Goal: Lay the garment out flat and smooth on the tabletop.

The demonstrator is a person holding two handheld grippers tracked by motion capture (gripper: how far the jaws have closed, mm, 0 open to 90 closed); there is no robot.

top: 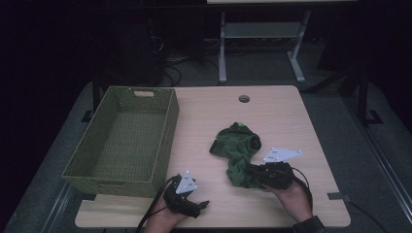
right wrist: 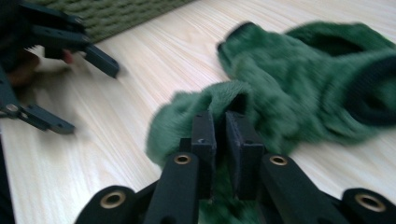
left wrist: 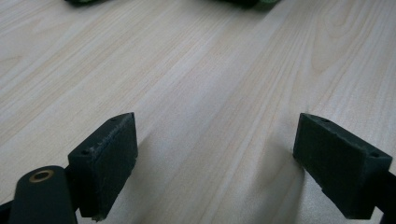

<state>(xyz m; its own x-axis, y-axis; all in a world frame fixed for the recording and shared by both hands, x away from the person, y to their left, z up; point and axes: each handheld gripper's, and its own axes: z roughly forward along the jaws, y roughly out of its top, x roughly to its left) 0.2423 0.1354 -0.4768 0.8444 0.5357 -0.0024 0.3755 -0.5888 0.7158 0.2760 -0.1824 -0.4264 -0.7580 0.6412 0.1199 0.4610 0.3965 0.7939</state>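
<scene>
Right gripper (right wrist: 220, 122) apparently pinching the green garment (top: 238, 153) on the table (top: 272, 116); left gripper (left wrist: 215, 163) spread, basket (top: 121, 141) unfilled.

Your high view looks forward and down over the whole worktop (top: 272, 111) from above your side. Your left gripper view skims low and close across bare wood toward the green cloth (left wrist: 243, 2). Your right gripper view sits nearly against that cloth (right wrist: 303, 79), with the basket (right wrist: 121, 14) beyond.

Left gripper (top: 201, 206) rests low with jaws wide apart; right gripper (right wrist: 220, 128) has jaws nearly together.
</scene>
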